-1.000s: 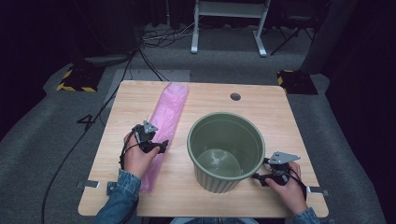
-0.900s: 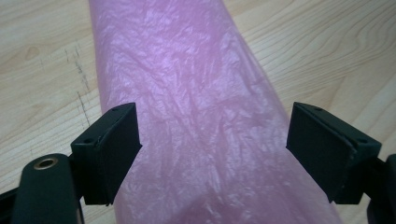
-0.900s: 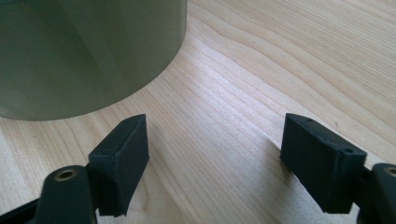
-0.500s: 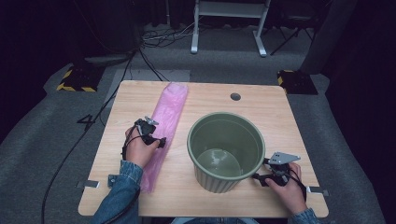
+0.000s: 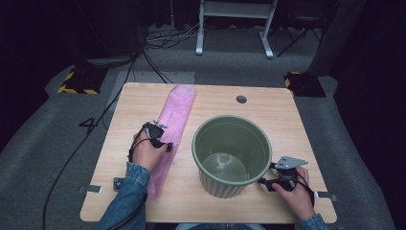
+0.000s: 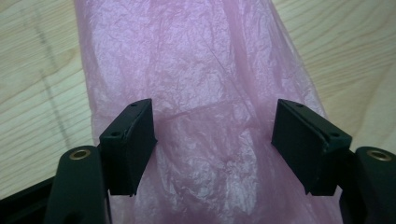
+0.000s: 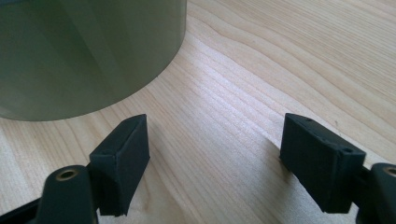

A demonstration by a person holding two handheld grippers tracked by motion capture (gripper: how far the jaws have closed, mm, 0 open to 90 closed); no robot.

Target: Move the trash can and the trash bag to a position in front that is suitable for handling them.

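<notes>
A long pink plastic bag point(image 5: 176, 112) lies flat along the left half of the wooden table point(image 5: 282, 120). My left gripper point(image 5: 164, 143) is lowered onto its middle. In the left gripper view the crinkled pink plastic bag point(image 6: 205, 79) runs between and under the jaws. My left gripper point(image 6: 212, 123) has just been closing a little, but its pads still stand apart from the film. A ribbed green bin point(image 5: 224, 184) stands upright and empty right of centre. My right gripper point(image 5: 265, 182) rests open on the table beside the green bin point(image 7: 84, 51), with bare wood between its jaws point(image 7: 217, 140).
A round cable hole point(image 5: 241, 99) sits near the table's far edge. Metal brackets point(image 5: 91, 189) stick out at the near corners. On the floor beyond are cables, a white stand point(image 5: 234, 19) and yellow-black striped blocks point(image 5: 79, 81).
My left hand has shifted a little to the right and away from the person, further onto the pink bag. The right hand and the bin have not moved.
</notes>
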